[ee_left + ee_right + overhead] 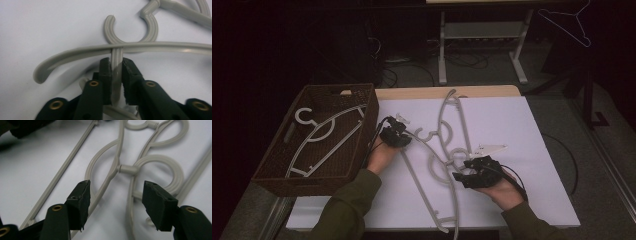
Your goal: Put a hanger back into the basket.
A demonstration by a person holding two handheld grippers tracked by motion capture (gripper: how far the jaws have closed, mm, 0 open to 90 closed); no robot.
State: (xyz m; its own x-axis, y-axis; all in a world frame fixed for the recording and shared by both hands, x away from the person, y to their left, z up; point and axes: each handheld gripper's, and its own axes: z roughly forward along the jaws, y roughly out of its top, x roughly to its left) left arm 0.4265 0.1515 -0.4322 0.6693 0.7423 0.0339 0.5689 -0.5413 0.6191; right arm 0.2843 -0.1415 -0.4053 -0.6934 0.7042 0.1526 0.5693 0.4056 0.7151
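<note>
**Snag risk: 2 hangers tangled**

Left gripper (pixel 116 67) clamps the neck of a grey hanger (pixel 422 150) mid-table. Right gripper (pixel 116 202) is wide, empty, over the second hanger (pixel 452 120). Lifting toward the basket (pixel 277 170) could drag both, hooks interlocked.

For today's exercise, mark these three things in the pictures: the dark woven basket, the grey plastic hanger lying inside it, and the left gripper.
Dark woven basket (pixel 272 172), high view, on its near left wall.
Grey plastic hanger inside the basket (pixel 328 124), high view, on its curved shoulder bar.
Left gripper (pixel 116 71), left gripper view, between its jaw tips, which clamp a grey hanger neck.
</note>
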